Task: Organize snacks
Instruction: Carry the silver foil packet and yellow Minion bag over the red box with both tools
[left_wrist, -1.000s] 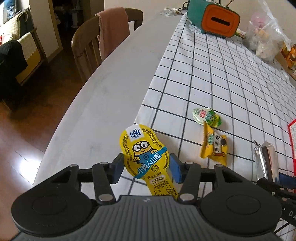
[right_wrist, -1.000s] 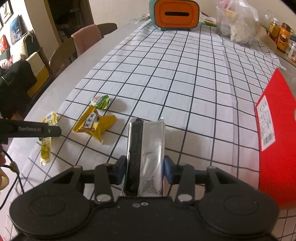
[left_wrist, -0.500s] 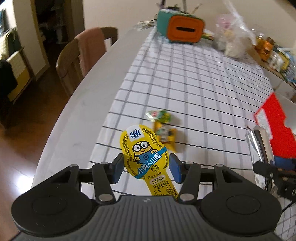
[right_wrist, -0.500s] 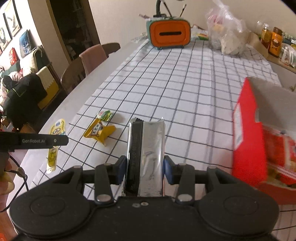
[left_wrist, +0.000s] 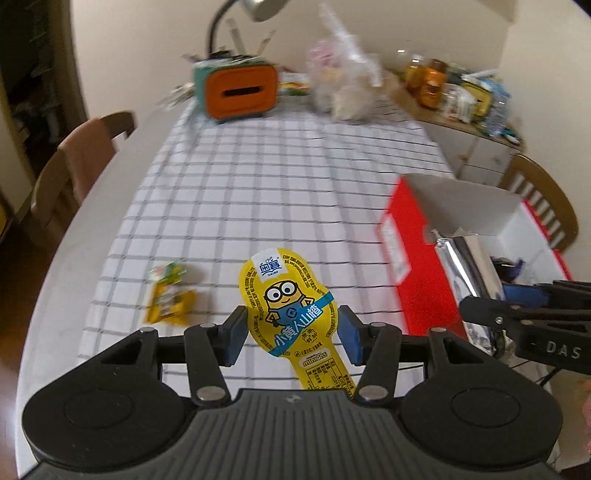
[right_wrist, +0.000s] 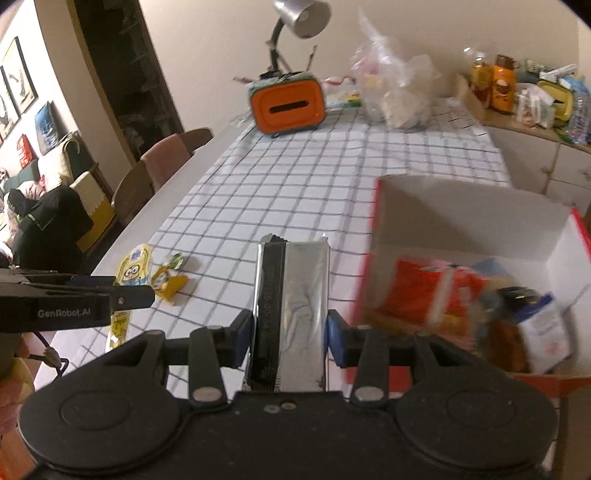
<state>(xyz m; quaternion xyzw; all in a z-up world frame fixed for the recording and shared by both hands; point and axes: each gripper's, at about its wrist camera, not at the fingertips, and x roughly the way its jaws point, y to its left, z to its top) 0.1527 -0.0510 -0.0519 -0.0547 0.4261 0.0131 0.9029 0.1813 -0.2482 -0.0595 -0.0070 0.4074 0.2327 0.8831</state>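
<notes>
My left gripper (left_wrist: 291, 332) is shut on a yellow Minion snack packet (left_wrist: 291, 314), held upright above the checked tablecloth (left_wrist: 280, 192). In the right wrist view, my right gripper (right_wrist: 290, 336) is shut on a silver foil packet (right_wrist: 295, 302), just left of an open red box (right_wrist: 476, 218) holding several snacks (right_wrist: 436, 291). The same red box (left_wrist: 413, 266) lies to the right of my left gripper. A small green packet (left_wrist: 168, 271) and a yellow packet (left_wrist: 170, 306) lie on the cloth at the left.
An orange tissue box (left_wrist: 240, 90) and a clear plastic bag (left_wrist: 343, 85) stand at the table's far end. A chair with a pink cloth (left_wrist: 85, 155) is at the left edge. Jars crowd a side shelf (right_wrist: 498, 85).
Both grippers rose and swung right with their packets still held. The red box came into view, its open top now showing beside the right gripper.
</notes>
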